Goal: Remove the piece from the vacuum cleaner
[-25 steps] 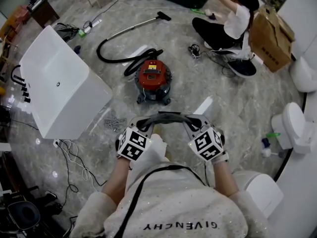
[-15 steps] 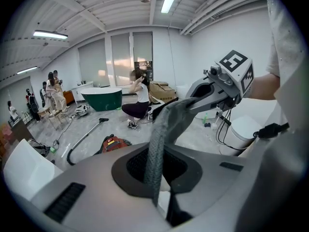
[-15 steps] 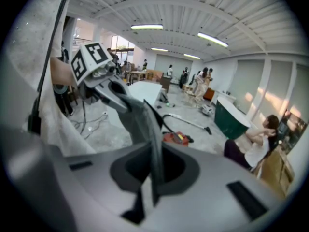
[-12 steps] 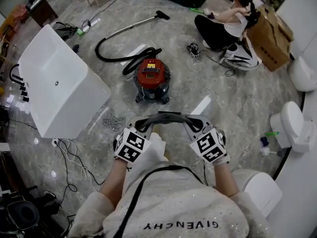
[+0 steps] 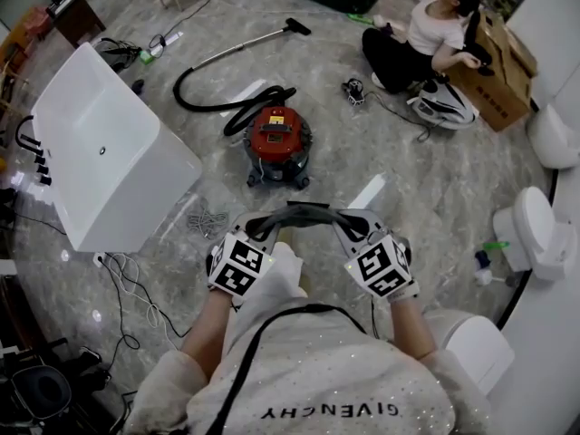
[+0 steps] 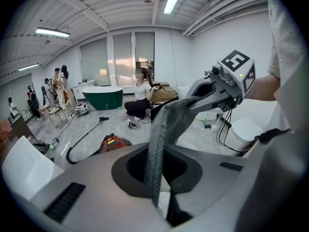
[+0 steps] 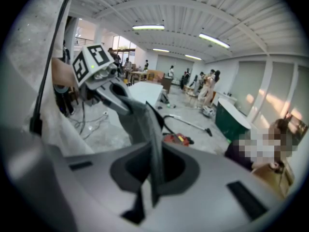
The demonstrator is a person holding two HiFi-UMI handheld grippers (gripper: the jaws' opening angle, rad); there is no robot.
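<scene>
Red vacuum cleaner [image 5: 279,145] beyond right tool [image 5: 349,227].

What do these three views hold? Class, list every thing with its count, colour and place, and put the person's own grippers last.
vacuum cleaner: one, red, floor centre.
hose: one, black, looping behind the vacuum cleaner.
wand: one, metal with a black nozzle, far floor.
bathtub: one, white, left.
toilet: at least one, white, right side.
cardboard box: one, brown, far right.
seated person: one, white top, beside the cardboard box.
strap: one, dark grey, stretched between both grippers.
left gripper: one, grey, shut on the strap.
right gripper: one, grey, shut on the strap.
</scene>
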